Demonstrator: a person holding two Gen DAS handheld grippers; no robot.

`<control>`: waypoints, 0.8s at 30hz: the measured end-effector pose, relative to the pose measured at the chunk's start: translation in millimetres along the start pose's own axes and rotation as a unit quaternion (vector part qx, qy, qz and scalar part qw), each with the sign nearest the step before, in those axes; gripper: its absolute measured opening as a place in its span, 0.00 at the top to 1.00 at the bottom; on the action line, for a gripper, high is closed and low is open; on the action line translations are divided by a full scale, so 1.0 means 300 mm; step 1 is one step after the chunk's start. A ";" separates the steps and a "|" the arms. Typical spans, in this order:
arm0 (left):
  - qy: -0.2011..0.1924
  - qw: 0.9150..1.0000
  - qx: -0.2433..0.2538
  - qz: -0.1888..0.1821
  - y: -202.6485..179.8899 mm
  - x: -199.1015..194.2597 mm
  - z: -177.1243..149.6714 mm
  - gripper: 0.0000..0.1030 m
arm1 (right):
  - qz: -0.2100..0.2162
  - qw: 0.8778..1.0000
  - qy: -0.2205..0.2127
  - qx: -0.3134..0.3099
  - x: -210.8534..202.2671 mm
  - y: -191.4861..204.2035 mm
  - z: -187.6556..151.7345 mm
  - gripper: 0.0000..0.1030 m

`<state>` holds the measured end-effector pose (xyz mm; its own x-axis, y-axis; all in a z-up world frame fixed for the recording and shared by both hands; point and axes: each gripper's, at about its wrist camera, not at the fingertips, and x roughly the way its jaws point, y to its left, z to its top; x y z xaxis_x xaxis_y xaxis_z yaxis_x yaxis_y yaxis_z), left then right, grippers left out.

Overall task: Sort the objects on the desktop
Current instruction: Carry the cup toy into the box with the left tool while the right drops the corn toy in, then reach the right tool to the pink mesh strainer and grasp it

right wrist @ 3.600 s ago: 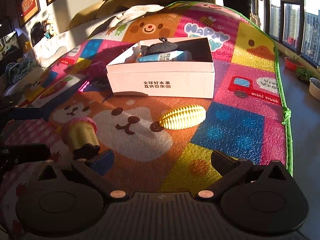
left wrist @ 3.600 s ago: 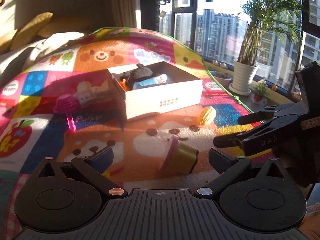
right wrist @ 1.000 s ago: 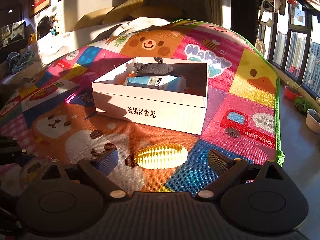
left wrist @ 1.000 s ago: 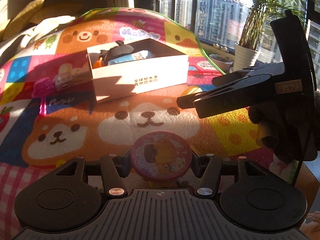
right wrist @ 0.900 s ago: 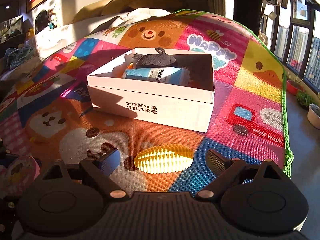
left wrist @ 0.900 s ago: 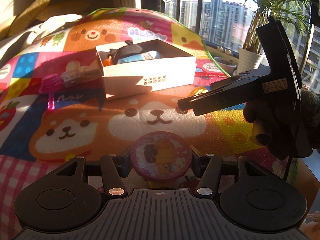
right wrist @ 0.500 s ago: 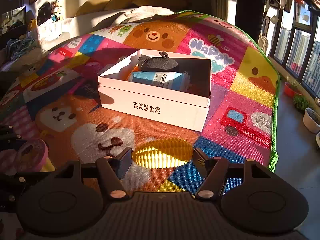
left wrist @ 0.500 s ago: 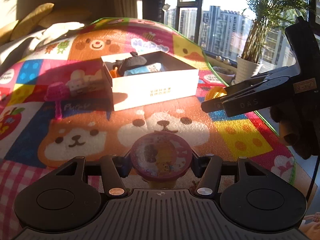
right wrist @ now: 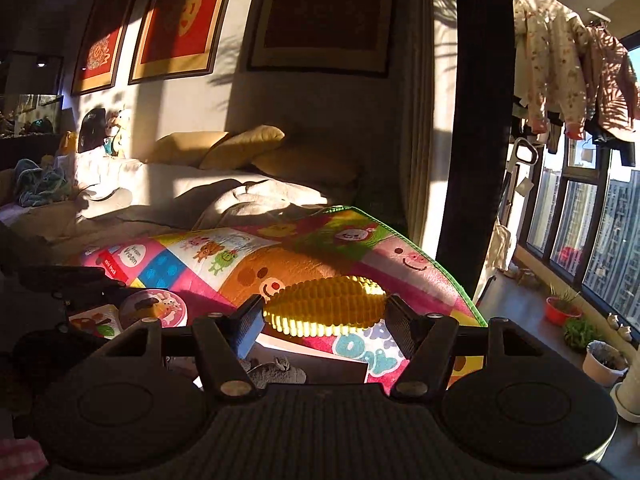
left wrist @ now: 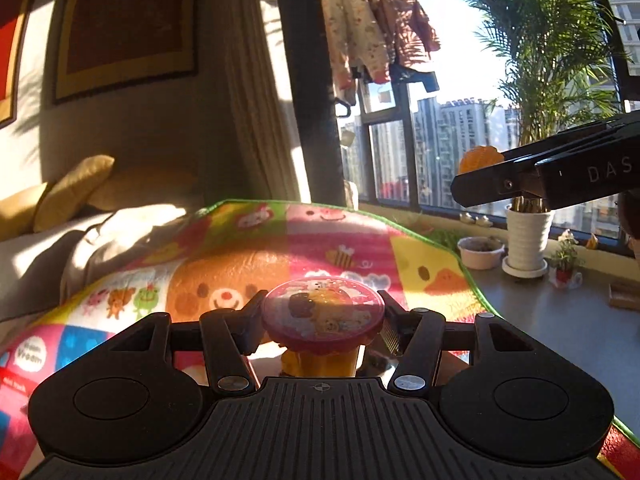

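Observation:
My left gripper (left wrist: pixel 322 318) is shut on a small yellow cup with a round pink cartoon lid (left wrist: pixel 322 314) and holds it up over the colourful play mat (left wrist: pixel 332 240). My right gripper (right wrist: pixel 324 312) is shut on a yellow ribbed corn toy (right wrist: pixel 326 306), held crosswise between the fingers above the mat (right wrist: pixel 256 264). The right gripper also shows in the left wrist view (left wrist: pixel 472 178) at the upper right, with the corn toy's tip (left wrist: pixel 478 158) poking out. The pink lid shows in the right wrist view (right wrist: pixel 154 308) at lower left. Below the right gripper a box corner with a grey item (right wrist: pixel 276 372) shows.
A sofa with yellow cushions (right wrist: pixel 240 146) stands behind the mat. A dark pillar (left wrist: pixel 308 80) and windows are at the far side. Plant pots (left wrist: pixel 526 236) stand on the floor at the right. Clothes (right wrist: pixel 560 64) hang by the window.
Both grippers have lifted and tilted up, each carrying its object. The right gripper closed on the corn toy about half a second ago. The white box has dropped below both views.

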<state>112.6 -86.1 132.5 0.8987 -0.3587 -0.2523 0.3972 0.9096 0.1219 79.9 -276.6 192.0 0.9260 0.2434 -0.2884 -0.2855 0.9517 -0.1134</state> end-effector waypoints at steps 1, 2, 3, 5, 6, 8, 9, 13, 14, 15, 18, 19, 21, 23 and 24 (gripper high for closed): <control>0.004 1.000 -0.006 0.003 0.006 0.037 0.001 0.38 | 0.001 1.000 0.003 0.006 0.057 -0.009 0.015 0.35; 0.014 1.000 -0.013 0.000 0.016 0.077 -0.003 0.24 | 0.002 1.000 0.008 0.013 0.120 -0.018 0.026 0.35; 0.029 0.999 -0.021 -0.008 0.027 0.113 -0.013 0.08 | 0.003 1.000 0.021 0.018 0.185 -0.025 0.032 0.28; 0.048 0.998 -0.028 -0.016 0.044 0.131 -0.048 0.06 | -0.008 0.998 0.045 0.042 0.297 -0.048 0.026 0.22; 0.055 0.998 -0.025 -0.016 0.054 0.123 -0.071 0.06 | -0.015 0.997 0.051 0.055 0.331 -0.062 0.015 0.22; 0.062 0.998 -0.017 -0.015 0.073 0.086 -0.124 0.05 | -0.014 0.996 0.054 0.076 0.353 -0.088 -0.015 0.22; 0.069 0.997 -0.016 -0.011 0.083 0.069 -0.155 0.03 | -0.010 0.995 0.055 0.086 0.354 -0.100 -0.041 0.20; 0.119 0.991 -0.053 -0.008 0.139 0.016 -0.287 0.02 | -0.023 0.993 0.077 0.089 0.366 -0.109 -0.126 0.17; 0.130 0.989 -0.064 -0.002 0.152 0.005 -0.316 0.01 | -0.024 0.992 0.085 0.088 0.374 -0.104 -0.143 0.17; 0.138 0.988 -0.075 0.007 0.165 -0.009 -0.342 0.01 | -0.026 0.992 0.092 0.087 0.379 -0.099 -0.157 0.17; 0.144 0.983 -0.105 0.034 0.197 -0.070 -0.402 0.00 | -0.024 0.990 0.108 0.086 0.395 -0.070 -0.182 0.17; 0.144 0.982 -0.113 0.042 0.211 -0.087 -0.417 0.00 | -0.017 0.989 0.115 0.087 0.401 -0.049 -0.188 0.17; 0.143 0.980 -0.123 0.065 0.233 -0.122 -0.442 0.00 | -0.001 0.989 0.125 0.077 0.410 0.001 -0.194 0.17; 0.144 0.978 -0.126 0.088 0.258 -0.147 -0.460 0.00 | 0.013 0.990 0.131 0.058 0.421 0.068 -0.194 0.17; 0.147 0.976 -0.128 0.099 0.272 -0.159 -0.469 0.00 | 0.022 0.990 0.134 0.048 0.427 0.106 -0.191 0.17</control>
<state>75.9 34.9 19.4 0.8465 -0.1292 -0.5165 0.1284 0.9910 -0.0374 175.2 -226.0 97.1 0.8114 0.2379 -0.5339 -0.2869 0.9579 -0.0091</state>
